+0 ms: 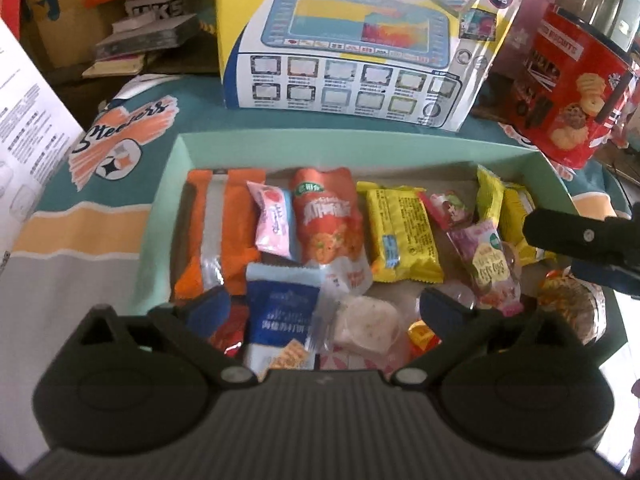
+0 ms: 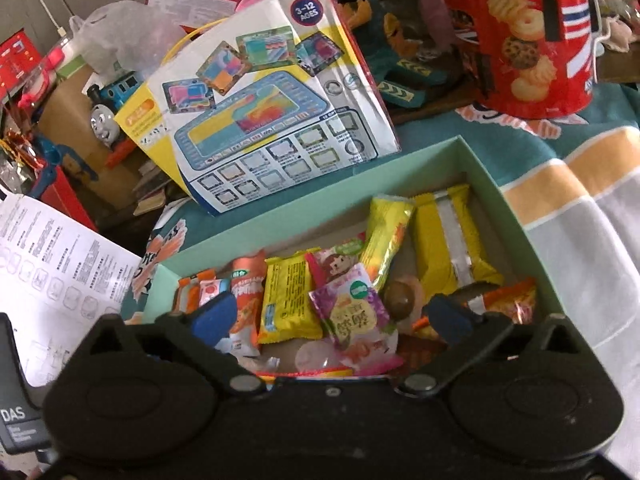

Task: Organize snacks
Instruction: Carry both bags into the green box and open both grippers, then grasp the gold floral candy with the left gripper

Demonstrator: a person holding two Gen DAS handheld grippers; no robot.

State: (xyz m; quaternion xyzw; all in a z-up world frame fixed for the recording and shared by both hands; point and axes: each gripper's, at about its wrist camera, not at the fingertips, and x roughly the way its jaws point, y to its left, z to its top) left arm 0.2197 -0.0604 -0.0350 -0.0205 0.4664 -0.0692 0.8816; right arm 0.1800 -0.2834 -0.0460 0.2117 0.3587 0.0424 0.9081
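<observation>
A pale green box [image 1: 172, 184] [image 2: 504, 184] holds several snack packets. In the left wrist view I see an orange packet [image 1: 218, 236], a pink one [image 1: 274, 220], a red-orange pouch [image 1: 326, 216], a yellow packet [image 1: 402, 232], a purple packet [image 1: 486, 264] and a blue-and-white packet [image 1: 280, 312]. My left gripper [image 1: 324, 312] is open above the blue-and-white packet and a round pink snack [image 1: 366, 326]. My right gripper [image 2: 332, 316] is open over the purple packet [image 2: 352, 312] and yellow packet [image 2: 288, 300]; it also shows at the left wrist view's right edge [image 1: 584, 244].
A toy box [image 1: 360, 44] [image 2: 276, 108] stands behind the green box. A red biscuit tin [image 1: 572, 92] [image 2: 524, 32] stands at the back right. A white instruction sheet [image 1: 28, 100] [image 2: 52, 272] lies at the left. A striped teal cloth [image 1: 80, 220] [image 2: 580, 216] covers the table.
</observation>
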